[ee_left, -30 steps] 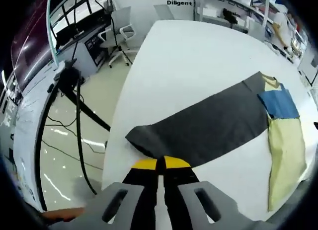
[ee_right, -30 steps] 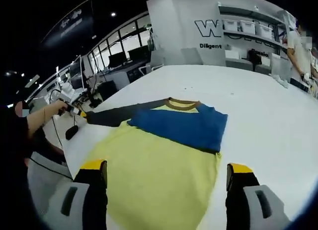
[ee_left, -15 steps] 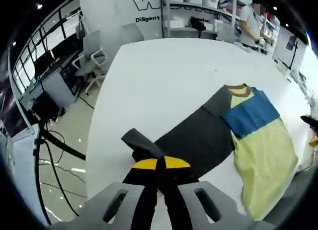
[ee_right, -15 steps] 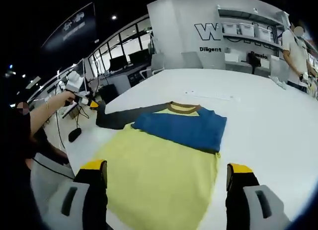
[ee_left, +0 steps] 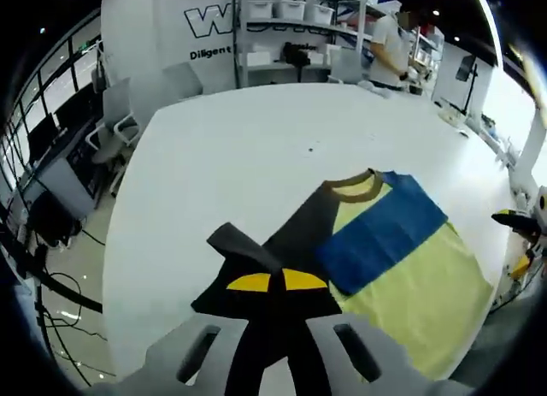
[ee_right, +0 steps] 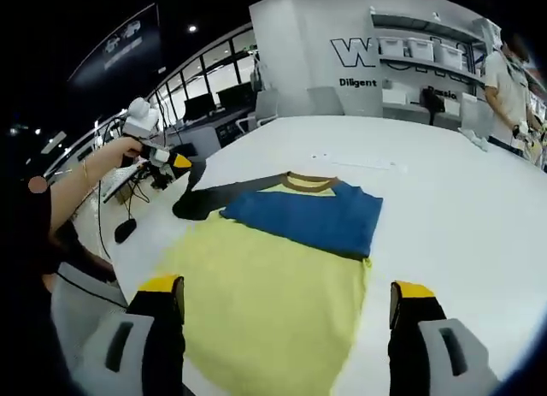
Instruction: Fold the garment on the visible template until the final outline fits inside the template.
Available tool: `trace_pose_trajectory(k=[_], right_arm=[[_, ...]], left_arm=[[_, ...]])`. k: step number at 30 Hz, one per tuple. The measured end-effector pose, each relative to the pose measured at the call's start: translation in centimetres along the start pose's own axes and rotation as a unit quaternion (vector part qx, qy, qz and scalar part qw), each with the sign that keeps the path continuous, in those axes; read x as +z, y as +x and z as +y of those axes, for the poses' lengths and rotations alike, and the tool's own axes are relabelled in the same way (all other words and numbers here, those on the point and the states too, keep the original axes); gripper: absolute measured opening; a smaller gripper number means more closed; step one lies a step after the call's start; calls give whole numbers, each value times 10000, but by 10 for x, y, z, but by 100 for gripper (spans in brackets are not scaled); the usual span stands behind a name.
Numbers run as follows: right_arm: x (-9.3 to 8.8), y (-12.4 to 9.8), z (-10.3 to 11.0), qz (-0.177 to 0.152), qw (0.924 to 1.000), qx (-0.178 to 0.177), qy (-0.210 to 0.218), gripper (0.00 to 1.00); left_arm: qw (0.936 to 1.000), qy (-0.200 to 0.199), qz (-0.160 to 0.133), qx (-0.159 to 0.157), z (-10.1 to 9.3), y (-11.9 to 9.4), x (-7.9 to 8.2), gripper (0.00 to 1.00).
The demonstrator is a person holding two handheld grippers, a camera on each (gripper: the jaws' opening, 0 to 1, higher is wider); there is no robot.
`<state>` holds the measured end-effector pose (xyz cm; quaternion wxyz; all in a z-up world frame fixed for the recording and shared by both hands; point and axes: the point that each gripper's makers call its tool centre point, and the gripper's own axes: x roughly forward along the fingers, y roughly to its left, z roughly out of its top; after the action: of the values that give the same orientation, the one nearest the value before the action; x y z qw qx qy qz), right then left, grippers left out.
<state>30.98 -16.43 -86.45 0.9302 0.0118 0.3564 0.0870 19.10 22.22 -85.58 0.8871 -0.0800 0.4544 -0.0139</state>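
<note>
A long-sleeved shirt lies flat on the white table (ee_left: 222, 139). It has a yellow body (ee_left: 410, 285), a blue chest band (ee_left: 385, 233) and a brown collar (ee_left: 355, 184). My left gripper (ee_left: 272, 282) is shut on its dark grey sleeve (ee_left: 303, 229), whose end (ee_left: 239, 242) is raised and doubled back. In the right gripper view the shirt (ee_right: 265, 285) spreads between the open jaws of my right gripper (ee_right: 286, 289), which hold nothing. There a hand holds the left gripper (ee_right: 167, 161) up over the sleeve (ee_right: 205, 199) at the shirt's left.
The table edge (ee_left: 128, 268) runs down the left, with office chairs (ee_left: 115, 122) and floor beyond. Shelves with boxes (ee_left: 282, 20) and a standing person (ee_left: 389, 50) are at the far end. Bare white table (ee_right: 444, 208) extends right of the shirt.
My left gripper has carried the grey sleeve inward toward the shirt's body, so the sleeve now bunches shorter beside the blue band. The right gripper has stayed open and still.
</note>
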Motion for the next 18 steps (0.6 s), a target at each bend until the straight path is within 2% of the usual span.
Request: trace_pose_trajectory(k=[5, 7, 11, 12, 14, 18], right_arm=[[-1, 0, -3, 19, 9998, -90, -150, 99], [-1, -1, -7, 20, 9999, -127, -59, 99], [-5, -3, -11, 90, 9998, -157, -19, 99], [-4, -3, -12, 86, 9999, -125, 33, 99], [-4, -3, -12, 105, 9999, -118, -18, 99], [-3, -3, -18, 157, 9996, -149, -183, 99]], left_arm=[[9996, 277, 102, 16, 0, 0, -1, 0], [9989, 417, 191, -68, 2, 0, -1, 0], [9960, 798, 382, 80, 23, -1, 3, 0], [9946, 918, 478, 45, 32, -2, 9, 0], [9936, 946, 619, -22, 39, 0, 11, 0], [9922, 951, 804, 109, 60, 6, 20, 0]])
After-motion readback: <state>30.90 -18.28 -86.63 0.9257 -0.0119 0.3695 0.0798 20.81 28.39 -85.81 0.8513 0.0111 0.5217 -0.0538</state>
